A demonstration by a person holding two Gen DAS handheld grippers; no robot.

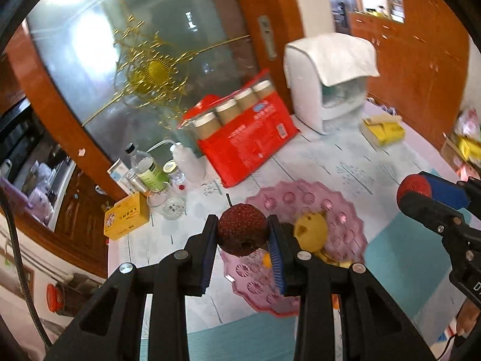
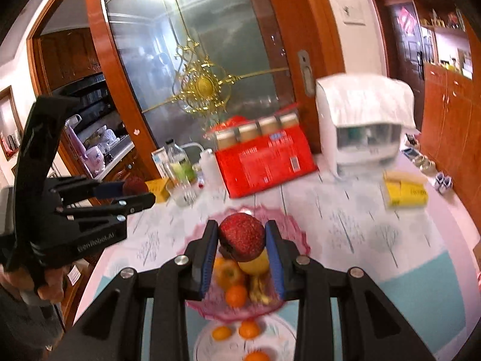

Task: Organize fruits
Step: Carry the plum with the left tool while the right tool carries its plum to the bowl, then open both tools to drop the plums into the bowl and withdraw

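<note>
My left gripper is shut on a dark red bumpy fruit, held above a pink scalloped plate. A yellow fruit lies on that plate, just right of the fingers. At the right of the same view, my right gripper pinches a brighter red fruit. In the right wrist view, that gripper is shut on the red fruit, over the pink plate with its persimmon and orange. Below lies a clear glass plate holding oranges. The left gripper shows at the left.
At the table's back stand a red pack of jars, a cloth-covered white appliance and a yellow box. Bottles, a glass jar and a yellow tin crowd the left edge, with a glass door behind.
</note>
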